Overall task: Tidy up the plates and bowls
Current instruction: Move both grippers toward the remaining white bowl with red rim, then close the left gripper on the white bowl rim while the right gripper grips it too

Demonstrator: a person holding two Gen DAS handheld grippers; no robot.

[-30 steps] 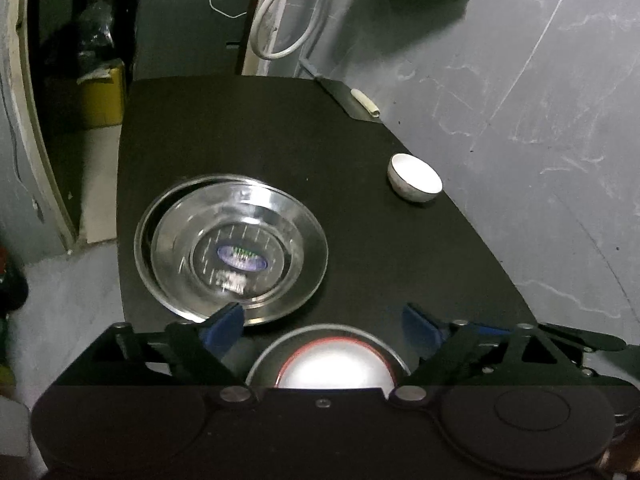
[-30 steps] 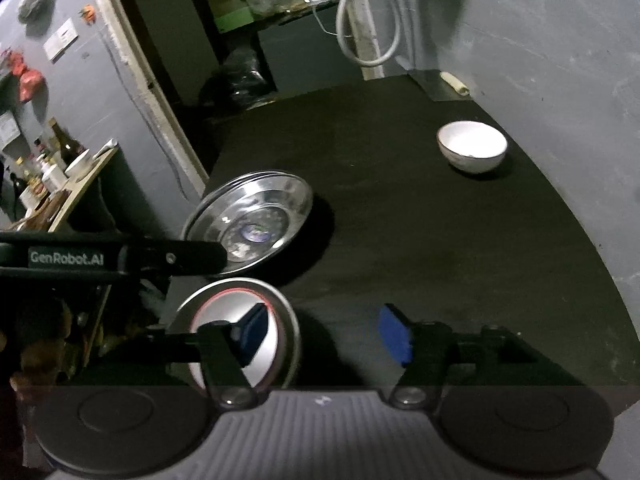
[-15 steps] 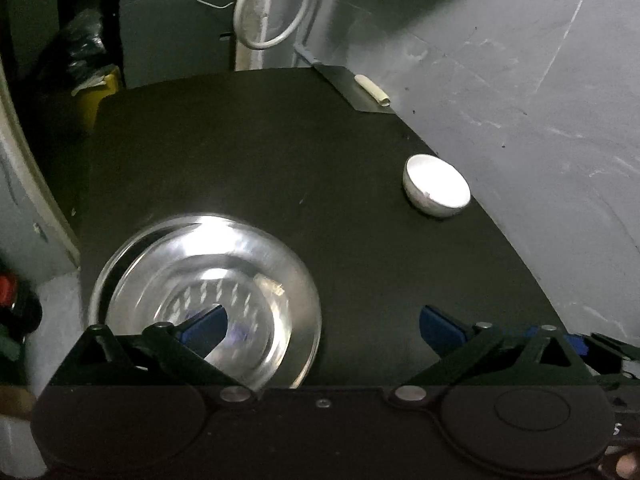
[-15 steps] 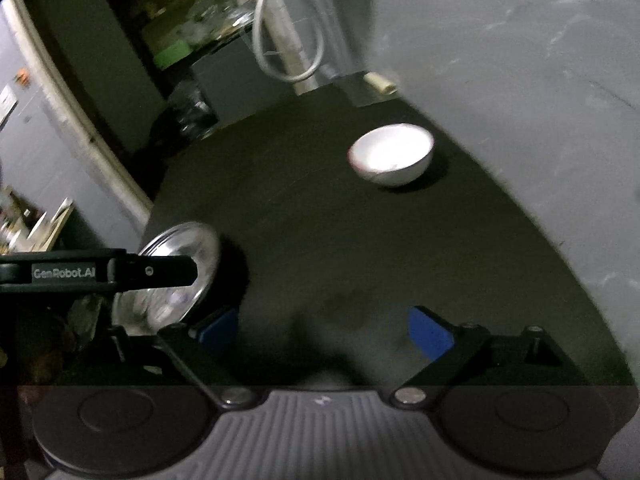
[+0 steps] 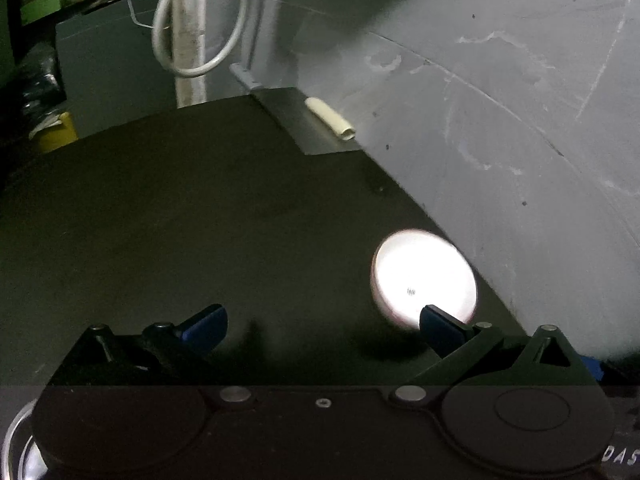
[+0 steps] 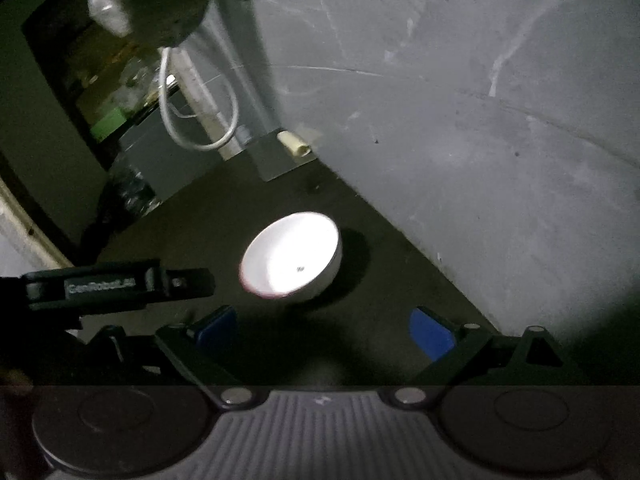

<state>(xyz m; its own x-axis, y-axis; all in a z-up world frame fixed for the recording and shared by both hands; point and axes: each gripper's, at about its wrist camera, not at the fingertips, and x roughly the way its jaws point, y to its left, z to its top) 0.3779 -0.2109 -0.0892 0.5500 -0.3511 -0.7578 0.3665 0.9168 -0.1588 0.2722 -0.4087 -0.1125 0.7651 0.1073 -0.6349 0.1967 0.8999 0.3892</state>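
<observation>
A white bowl [image 5: 424, 278] stands on the black table [image 5: 200, 216] near the grey wall. My left gripper [image 5: 324, 326] is open and empty; its right fingertip lies over the bowl's near rim in that view. In the right wrist view the same bowl [image 6: 292, 260] sits just ahead of my right gripper [image 6: 324, 330], which is open and empty. The left gripper's body [image 6: 112, 286] shows at the left of that view. A sliver of a steel plate [image 5: 16, 444] shows at the bottom left corner of the left wrist view.
A grey wall [image 5: 500, 120] runs along the table's right edge. A metal strip with a cream roll [image 5: 330, 120] lies at the table's far corner. A looped white cable [image 5: 196, 32] hangs on a post behind. Dark shelves and a yellow box [image 5: 58, 134] stand at left.
Both grippers have moved forward and right toward the white bowl. The steel plates and the red-rimmed dish have slipped out of view behind. The bowl now looks much larger.
</observation>
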